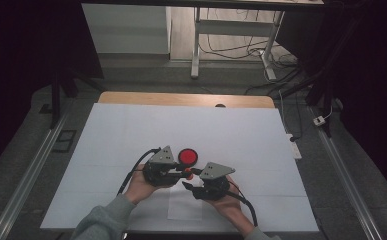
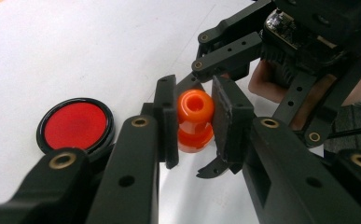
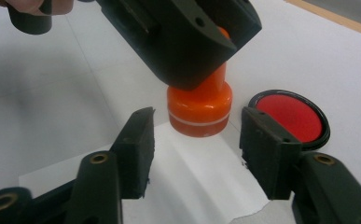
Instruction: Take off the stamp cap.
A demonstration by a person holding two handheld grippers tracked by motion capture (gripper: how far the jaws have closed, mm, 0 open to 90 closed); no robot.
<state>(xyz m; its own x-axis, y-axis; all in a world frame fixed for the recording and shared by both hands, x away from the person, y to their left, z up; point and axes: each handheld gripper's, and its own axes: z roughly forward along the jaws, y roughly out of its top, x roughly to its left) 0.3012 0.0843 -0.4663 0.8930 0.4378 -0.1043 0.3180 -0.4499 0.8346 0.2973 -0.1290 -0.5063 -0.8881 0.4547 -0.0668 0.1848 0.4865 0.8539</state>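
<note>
The left gripper [image 2: 194,122] is clamping the orange plastic stamp [image 2: 195,120] upright, while the right gripper [image 3: 197,151] is standing half open, empty, at 4 o'clock of the round black-rimmed red ink pad [image 1: 187,157].

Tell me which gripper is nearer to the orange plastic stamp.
Left. The left gripper is clamped on the orange plastic stamp at its narrow upper part. The right gripper sits open beside its wide base, pads apart from it.

place: lab | signs: white-covered table [image 1: 131,130], floor cables [image 1: 231,50], metal rails [image 1: 26,175]
</note>
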